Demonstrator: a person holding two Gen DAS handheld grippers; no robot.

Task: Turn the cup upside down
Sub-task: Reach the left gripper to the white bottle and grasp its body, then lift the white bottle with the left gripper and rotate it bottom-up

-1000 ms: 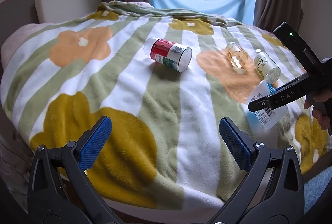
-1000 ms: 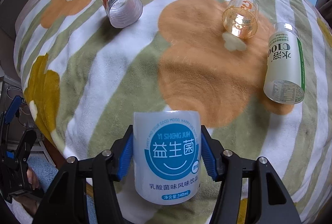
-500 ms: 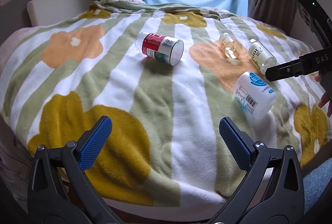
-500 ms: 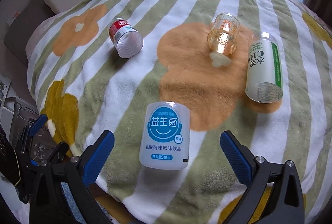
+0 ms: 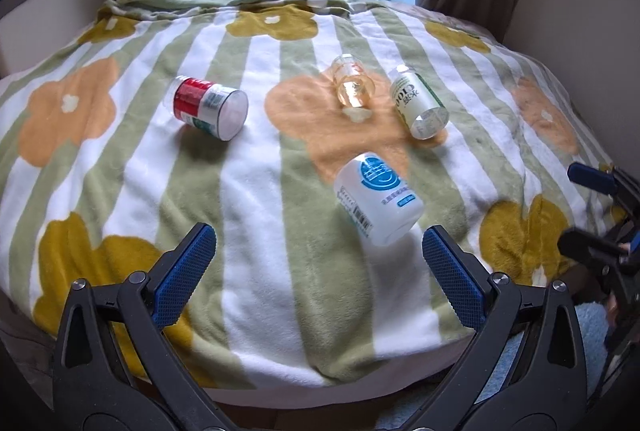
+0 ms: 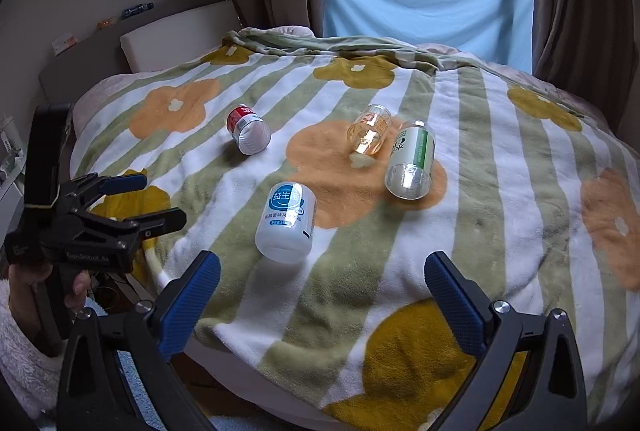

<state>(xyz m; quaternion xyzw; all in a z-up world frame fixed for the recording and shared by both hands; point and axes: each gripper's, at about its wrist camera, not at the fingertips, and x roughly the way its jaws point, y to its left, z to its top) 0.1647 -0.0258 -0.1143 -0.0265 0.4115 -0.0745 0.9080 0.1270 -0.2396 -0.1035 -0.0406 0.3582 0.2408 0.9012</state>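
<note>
Both grippers, left gripper [image 5: 319, 263] and right gripper [image 6: 322, 289], spread wide, empty. White cup [image 6: 286, 224] stands inverted on blanket [image 6: 500, 199], near its front edge, untouched.

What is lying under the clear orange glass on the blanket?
The clear orange glass lies on its side on the blanket's orange flower. A white flower centre shows just below its mouth. The fabric directly beneath its body is covered and only dimly visible through it.
</note>
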